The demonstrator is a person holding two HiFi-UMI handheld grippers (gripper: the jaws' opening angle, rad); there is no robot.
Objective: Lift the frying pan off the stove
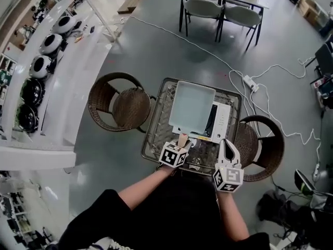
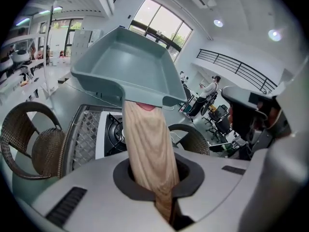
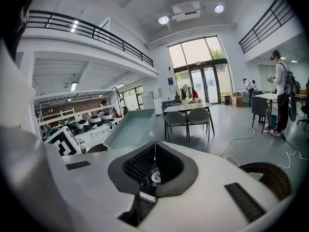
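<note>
**Left gripper** (image 2: 159, 187): clenched on the wooden handle (image 2: 147, 144) of the frying pan. The grip sits at the near end of the handle, far from the pan body.

**Frying pan** (image 1: 191, 105): square, pale teal, empty. In the left gripper view it appears raised clear of the burner, with its far edge tipped upward. From above it hangs over the left part of the stove.

**Stove** (image 1: 221, 120): white tabletop gas unit on a wire-mesh table (image 1: 155, 126). One black burner (image 2: 113, 132) shows under the pan.

**Right gripper** (image 1: 228, 149): jaws closed together with nothing between them, held near the table's front edge to the right of the pan.

**Surroundings**: one wicker chair (image 1: 117, 103) to the left of the table, a second wicker chair (image 1: 263, 145) to the right.

**Handling note**: the end-of-handle grip gives the pan's weight a lot of leverage, so the grip likely needs to be firm. The pan should probably be brought level and the lift taken straight up. Swinging it sideways over the chairs looks risky.
</note>
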